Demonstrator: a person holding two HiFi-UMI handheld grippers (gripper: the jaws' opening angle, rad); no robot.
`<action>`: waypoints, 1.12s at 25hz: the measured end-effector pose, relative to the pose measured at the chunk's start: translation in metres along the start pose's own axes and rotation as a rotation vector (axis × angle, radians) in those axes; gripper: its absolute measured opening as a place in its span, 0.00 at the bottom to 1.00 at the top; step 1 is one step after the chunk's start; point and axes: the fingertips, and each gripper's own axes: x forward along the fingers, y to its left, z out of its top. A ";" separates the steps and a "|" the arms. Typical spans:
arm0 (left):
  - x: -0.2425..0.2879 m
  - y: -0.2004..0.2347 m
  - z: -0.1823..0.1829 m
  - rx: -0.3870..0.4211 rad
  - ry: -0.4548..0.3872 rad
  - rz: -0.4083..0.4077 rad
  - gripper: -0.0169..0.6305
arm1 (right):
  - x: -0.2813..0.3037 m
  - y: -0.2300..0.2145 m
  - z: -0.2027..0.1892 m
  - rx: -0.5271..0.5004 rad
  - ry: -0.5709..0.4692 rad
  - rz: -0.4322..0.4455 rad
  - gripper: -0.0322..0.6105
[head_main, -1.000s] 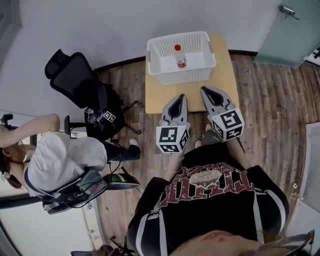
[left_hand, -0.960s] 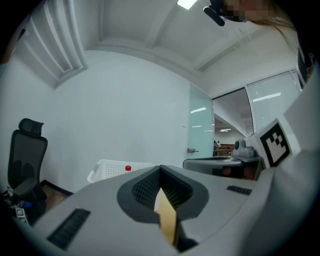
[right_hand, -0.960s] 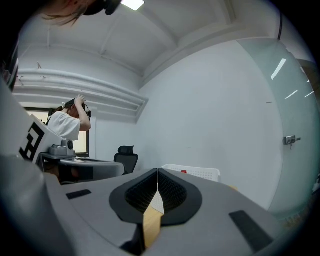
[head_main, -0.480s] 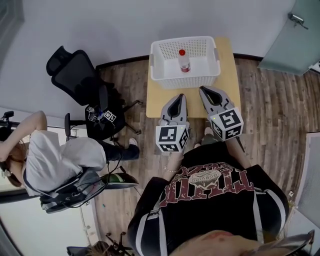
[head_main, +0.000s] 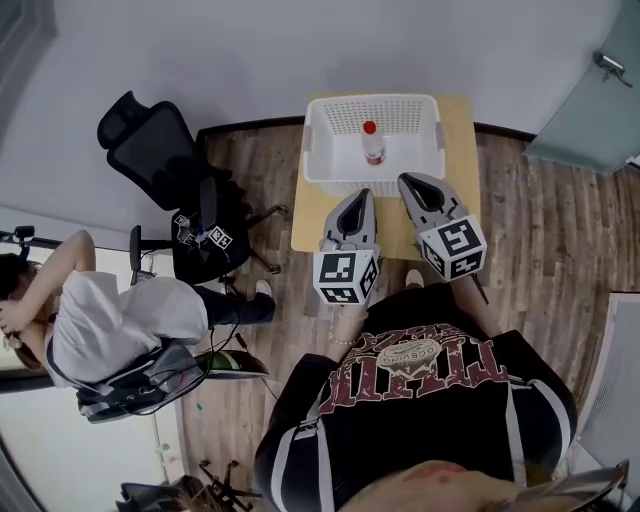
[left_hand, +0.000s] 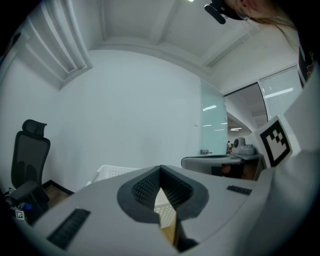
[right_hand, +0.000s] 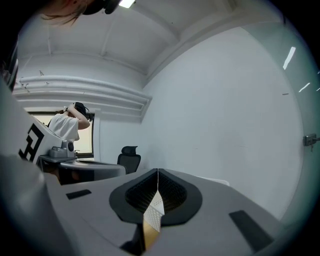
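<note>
Bottle (head_main: 372, 143), small and clear with a red cap, stands upright in the middle of a white basket (head_main: 318, 165) on the wooden table (head_main: 455, 150). It is likely light, smooth-walled and somewhat slippery; a hold on the cylindrical body below the cap seems best. The basket is rectangular, stiff perforated plastic. Left gripper (head_main: 361, 195) and right gripper (head_main: 409, 181) hover near its front wall, jaws pressed together with nothing between them.

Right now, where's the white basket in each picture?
Head view: white basket top centre, on the table.
Left gripper view: basket low, left of centre, behind the jaws.
Right gripper view: basket only a sliver through the jaw gap.
Shared landmark: black chair, left of the basket everywhere.
</note>
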 end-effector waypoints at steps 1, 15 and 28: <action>0.005 0.000 0.002 0.000 0.001 0.004 0.10 | 0.003 -0.005 0.002 0.001 -0.001 0.007 0.08; 0.045 0.012 -0.002 -0.025 -0.003 0.099 0.10 | 0.032 -0.042 -0.003 -0.008 0.017 0.088 0.08; 0.062 0.041 -0.005 -0.040 0.000 0.113 0.10 | 0.065 -0.049 -0.013 -0.005 0.048 0.097 0.08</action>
